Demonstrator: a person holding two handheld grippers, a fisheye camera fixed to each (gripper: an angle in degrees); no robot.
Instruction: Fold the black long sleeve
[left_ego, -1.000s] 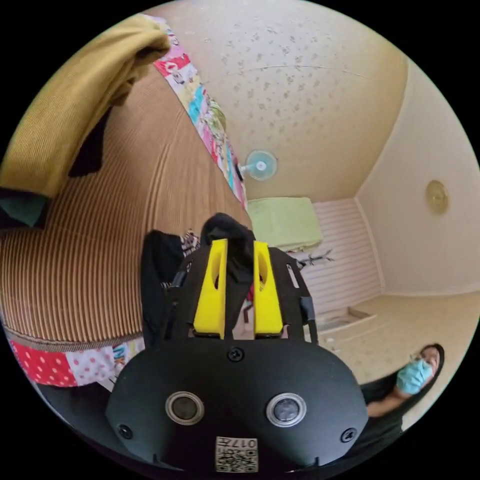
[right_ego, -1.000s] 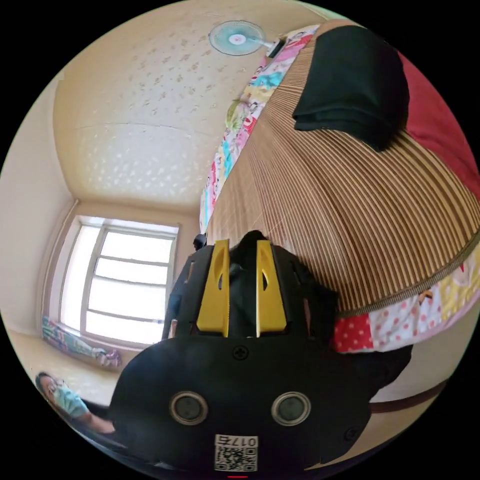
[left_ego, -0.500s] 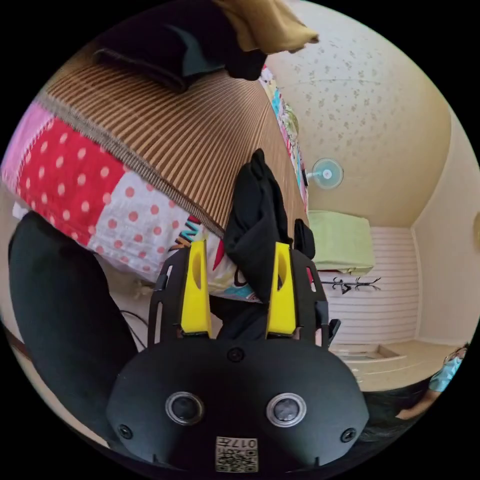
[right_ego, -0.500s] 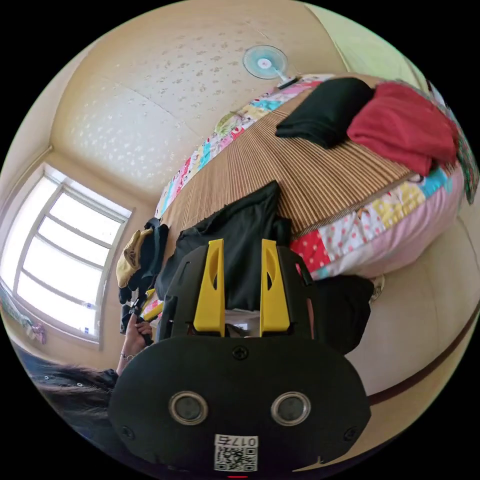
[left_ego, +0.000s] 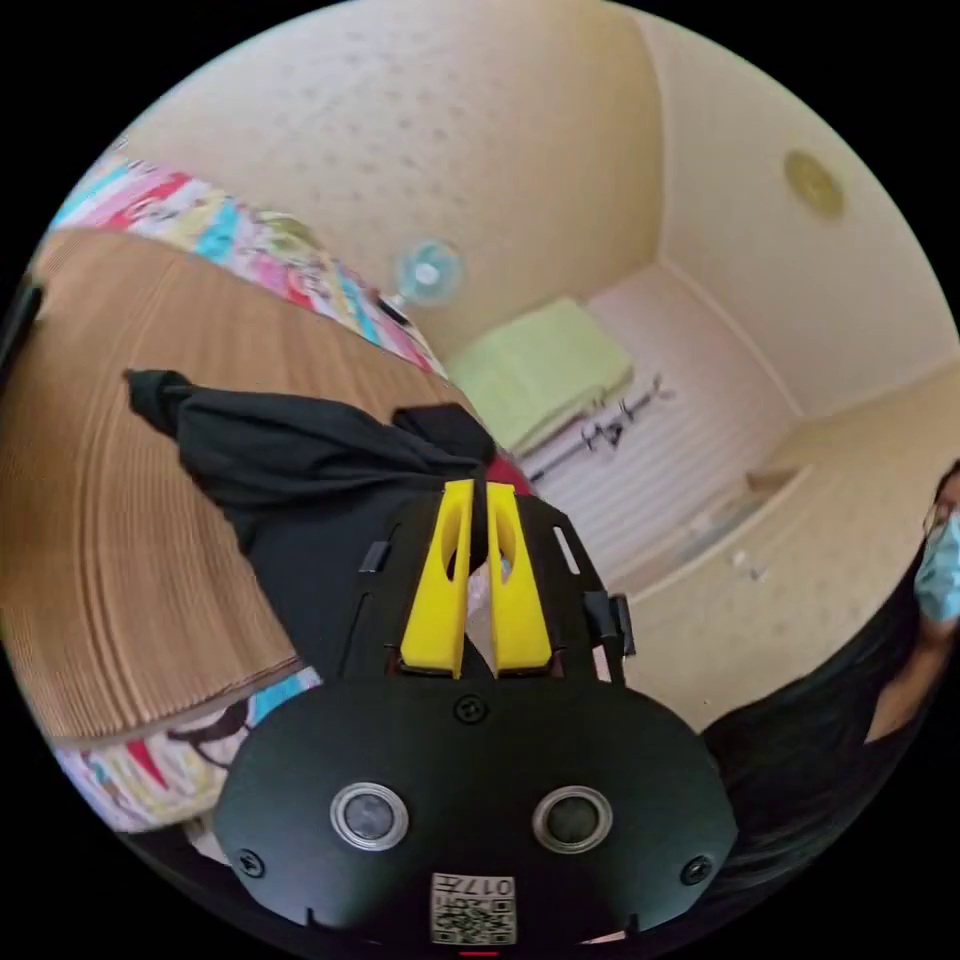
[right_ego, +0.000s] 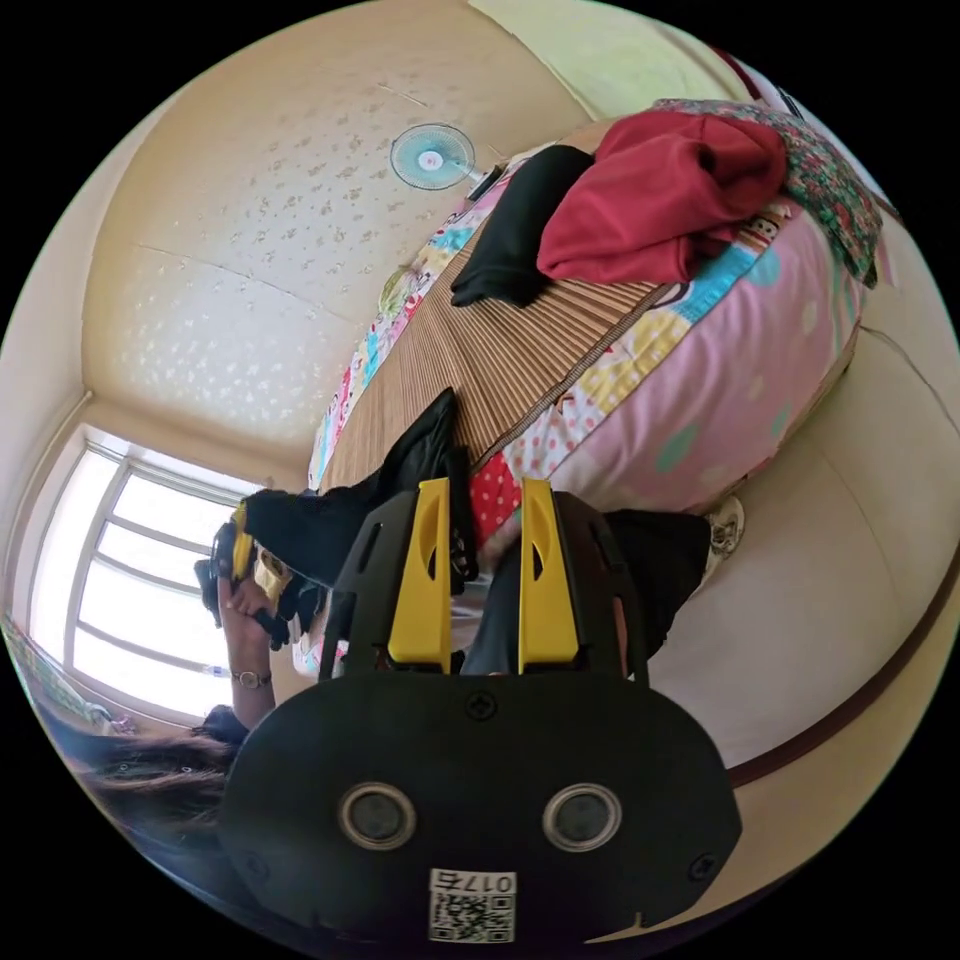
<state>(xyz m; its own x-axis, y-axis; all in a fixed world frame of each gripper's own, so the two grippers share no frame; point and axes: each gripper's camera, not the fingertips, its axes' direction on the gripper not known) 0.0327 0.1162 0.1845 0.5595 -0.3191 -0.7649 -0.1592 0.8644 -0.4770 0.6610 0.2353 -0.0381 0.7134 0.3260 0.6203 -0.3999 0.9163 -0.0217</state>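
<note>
In the left gripper view, the left tool is seen with its yellow jaws drawn nearly together, and a bunched edge of the black long sleeve is pinched between their tips. From that pinch the garment is spread away to one side of the tool, across the brown striped mat that covers the bed; one narrow end is stretched out furthest from the jaws.

In the right gripper view, the right tool is held with its jaws parted. Black cloth of the long sleeve lies against the inner side of one jaw, while the other jaw is not touched by it; nothing is gripped. Beyond the tool's tips, the patchwork quilt hangs over the bed's edge. Further along the mat, a folded black garment lies just beside a red garment. A wall fan is mounted beyond them.
</note>
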